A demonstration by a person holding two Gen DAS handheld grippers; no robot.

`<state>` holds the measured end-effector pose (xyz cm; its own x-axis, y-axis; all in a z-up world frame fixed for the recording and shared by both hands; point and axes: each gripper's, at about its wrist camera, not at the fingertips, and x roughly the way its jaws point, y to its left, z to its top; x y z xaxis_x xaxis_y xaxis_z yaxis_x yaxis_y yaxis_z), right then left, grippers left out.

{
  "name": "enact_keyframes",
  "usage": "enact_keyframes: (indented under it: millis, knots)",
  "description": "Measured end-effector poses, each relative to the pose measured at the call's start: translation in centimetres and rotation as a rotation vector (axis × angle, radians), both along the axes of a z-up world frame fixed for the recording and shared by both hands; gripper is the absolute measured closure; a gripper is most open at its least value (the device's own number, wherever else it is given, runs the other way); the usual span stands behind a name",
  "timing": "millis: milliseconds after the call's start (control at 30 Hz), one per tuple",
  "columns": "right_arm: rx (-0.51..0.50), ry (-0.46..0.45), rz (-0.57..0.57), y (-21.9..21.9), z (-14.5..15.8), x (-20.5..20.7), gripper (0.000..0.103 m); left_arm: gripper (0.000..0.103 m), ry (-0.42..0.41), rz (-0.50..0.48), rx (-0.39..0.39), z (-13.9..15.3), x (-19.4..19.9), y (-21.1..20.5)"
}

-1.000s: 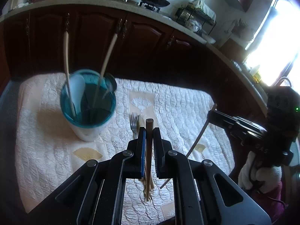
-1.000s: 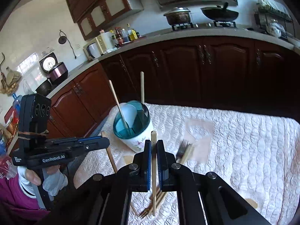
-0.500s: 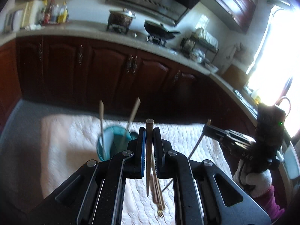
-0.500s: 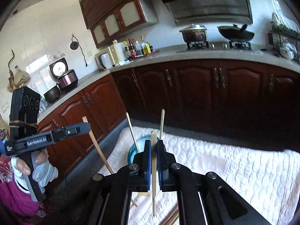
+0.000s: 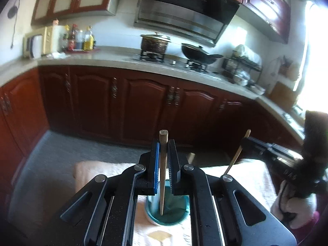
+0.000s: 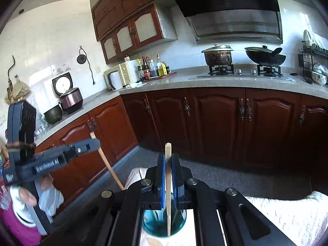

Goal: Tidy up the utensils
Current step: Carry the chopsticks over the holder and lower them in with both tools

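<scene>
Left wrist view: left gripper (image 5: 163, 160) clamped on brown chopstick (image 5: 163, 170), right gripper (image 6: 168, 172) clamped on pale chopstick (image 6: 168, 186), both tips above teal cup (image 5: 166, 213) on quilted cloth (image 6: 287, 215).

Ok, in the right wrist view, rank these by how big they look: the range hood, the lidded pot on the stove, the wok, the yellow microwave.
1. range hood, largest
2. wok and yellow microwave, look alike, not ranked
3. lidded pot, slightly smaller, though close
</scene>
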<state>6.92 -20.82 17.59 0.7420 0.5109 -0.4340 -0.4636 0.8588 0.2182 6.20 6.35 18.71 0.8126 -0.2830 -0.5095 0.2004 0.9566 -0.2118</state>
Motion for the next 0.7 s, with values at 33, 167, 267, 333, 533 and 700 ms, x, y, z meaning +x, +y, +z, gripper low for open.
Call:
enact_keyframes:
  millis: [33, 167, 267, 333, 533, 700]
  knots:
    - [-0.004, -0.001, -0.001, 0.4, -0.1, 0.6, 0.098, 0.097, 0.001, 0.009, 0.008, -0.4, 0.4, 0.0]
    - [-0.067, -0.036, -0.023, 2.3, -1.0, 2.3, 0.098, 0.097, 0.028, 0.027, 0.021, -2.5, 1.7, 0.1]
    - [-0.066, -0.01, -0.017, 3.0, -2.5, 3.5, 0.098, 0.097, 0.049, 0.039, 0.04, -4.2, 2.4, -0.3]
    - [-0.07, 0.016, -0.015, 3.3, -3.8, 4.3, 0.098, 0.097, 0.073, 0.04, 0.035, -5.3, 2.8, -0.3]
    - [-0.082, 0.118, 0.003, 3.2, -8.0, 5.9, 0.098, 0.097, 0.133, 0.032, 0.034, -8.2, 3.6, -1.0]
    - [-0.071, 0.173, 0.002, 2.7, -10.3, 6.5, 0.098, 0.097, 0.172, 0.035, 0.029, -9.8, 4.1, -1.4]
